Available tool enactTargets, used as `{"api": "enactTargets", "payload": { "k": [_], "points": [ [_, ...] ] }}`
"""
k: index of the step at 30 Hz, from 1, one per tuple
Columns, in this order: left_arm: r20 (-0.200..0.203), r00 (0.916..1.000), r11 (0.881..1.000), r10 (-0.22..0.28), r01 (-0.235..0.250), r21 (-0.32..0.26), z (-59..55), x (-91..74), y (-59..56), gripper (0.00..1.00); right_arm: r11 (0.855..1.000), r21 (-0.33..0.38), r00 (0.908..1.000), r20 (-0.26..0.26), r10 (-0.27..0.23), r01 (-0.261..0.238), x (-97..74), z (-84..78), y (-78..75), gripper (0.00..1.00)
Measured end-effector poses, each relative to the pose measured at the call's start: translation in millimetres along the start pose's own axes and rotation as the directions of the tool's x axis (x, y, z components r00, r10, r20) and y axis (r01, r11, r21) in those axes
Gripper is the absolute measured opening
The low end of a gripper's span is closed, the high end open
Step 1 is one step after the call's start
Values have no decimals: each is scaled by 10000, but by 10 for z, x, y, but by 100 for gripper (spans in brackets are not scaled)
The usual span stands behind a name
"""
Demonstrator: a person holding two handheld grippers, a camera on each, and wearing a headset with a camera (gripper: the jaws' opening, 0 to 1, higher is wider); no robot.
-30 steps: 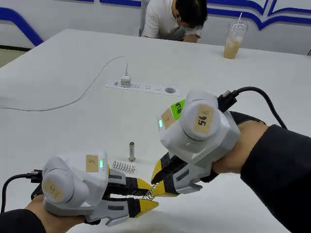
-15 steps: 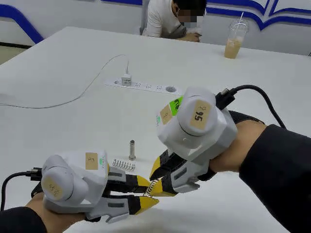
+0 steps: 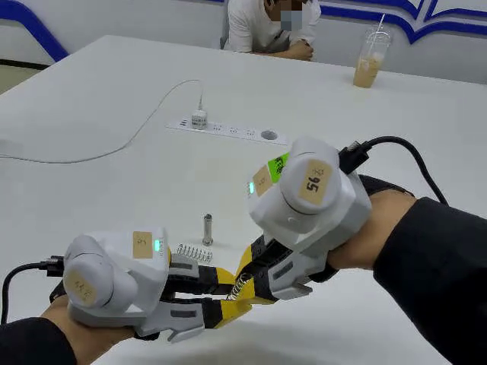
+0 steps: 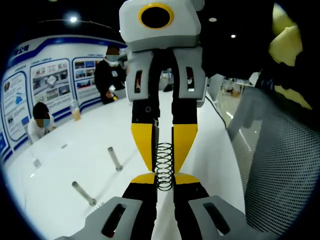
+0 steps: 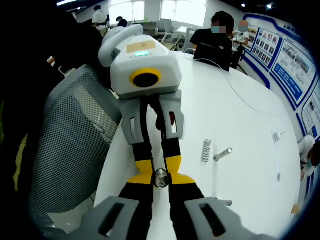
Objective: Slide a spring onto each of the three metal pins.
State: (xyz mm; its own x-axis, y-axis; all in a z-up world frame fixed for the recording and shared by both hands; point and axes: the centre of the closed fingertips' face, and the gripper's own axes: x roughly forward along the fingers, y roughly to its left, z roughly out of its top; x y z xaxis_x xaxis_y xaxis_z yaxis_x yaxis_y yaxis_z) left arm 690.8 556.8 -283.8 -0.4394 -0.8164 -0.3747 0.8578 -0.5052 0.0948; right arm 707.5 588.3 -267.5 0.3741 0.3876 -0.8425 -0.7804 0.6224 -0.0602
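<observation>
A small coil spring (image 3: 243,284) hangs between both grippers, low over the white table (image 3: 114,106). My left gripper (image 3: 227,293) comes in from the bottom left and is shut on one end. My right gripper (image 3: 251,277) meets it tip to tip and is shut on the other end. In the left gripper view the spring (image 4: 164,167) runs from my own tips (image 4: 164,181) up between the right gripper's yellow fingers (image 4: 145,145). I cannot tell whether a pin sits inside it. One metal pin (image 3: 207,228) stands upright just beyond, with a loose spring (image 3: 193,252) lying beside it. A second pin (image 4: 83,193) shows nearby.
A white power strip (image 3: 228,132) with a plugged-in cable (image 3: 129,141) lies mid-table. A drink cup with a straw (image 3: 367,65) stands at the far right. A person (image 3: 266,26) sits at the far edge. A mesh chair (image 5: 75,130) is close to the table's near side.
The view has tilted down a little. Both grippers stay tip to tip on the spring, with the left one drawn slightly closer in.
</observation>
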Motion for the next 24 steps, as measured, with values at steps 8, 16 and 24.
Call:
{"api": "enactTargets", "payload": {
  "k": [8, 16, 24],
  "points": [
    [0, 9999, 9998, 121, -121, -154, -5, -10, 28, 16, 10000, 14, 10000, -53, -75, 75, -18, 18, -33, 12],
    [-1, 9992, 9981, 399, -398, -466, -44, -59, 96, 22, 9999, 44, 9997, -207, -153, 154, -63, -31, -76, 12],
    [-112, 9967, 9921, 810, -817, -952, -122, -156, 176, 30, 9994, 127, 9988, -374, -311, 316, -128, -112, -146, 12]
  ]
}}
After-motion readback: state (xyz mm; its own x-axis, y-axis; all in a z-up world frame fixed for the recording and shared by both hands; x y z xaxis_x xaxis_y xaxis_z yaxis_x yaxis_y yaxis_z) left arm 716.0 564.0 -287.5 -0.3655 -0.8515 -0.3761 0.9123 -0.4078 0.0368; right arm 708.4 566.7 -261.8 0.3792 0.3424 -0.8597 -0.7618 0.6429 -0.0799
